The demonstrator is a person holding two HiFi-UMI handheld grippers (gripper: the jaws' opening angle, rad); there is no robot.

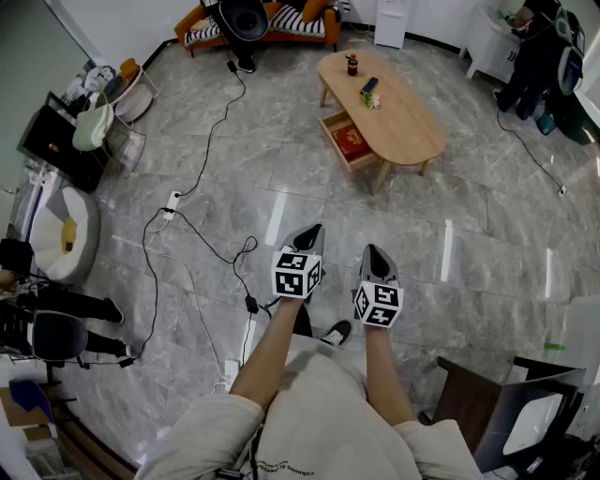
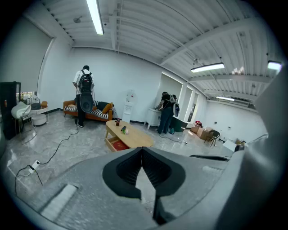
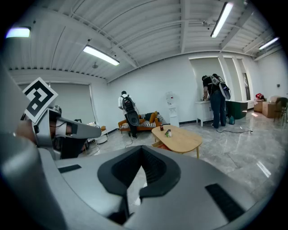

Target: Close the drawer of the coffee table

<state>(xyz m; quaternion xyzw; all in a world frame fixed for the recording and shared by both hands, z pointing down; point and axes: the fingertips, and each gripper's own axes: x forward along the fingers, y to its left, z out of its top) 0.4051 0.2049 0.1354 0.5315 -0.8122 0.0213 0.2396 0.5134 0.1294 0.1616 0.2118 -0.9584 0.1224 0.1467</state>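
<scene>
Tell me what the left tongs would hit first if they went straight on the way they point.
The shut left tongs face only bare floor at first. Further on, the line seems to reach the near end of the coffee table, just beside its open drawer, though depth is hard to judge.

At 1 o'clock in the head view, the drawer [image 1: 330, 123] runs back under the surface [image 1: 408, 122], so its rear is hidden. The red thing [image 1: 352, 143] inside it and the small items [image 1: 369, 92] on top are too small to identify. The sofa [image 1: 291, 26] at 12 o'clock is cut by the top edge.
</scene>
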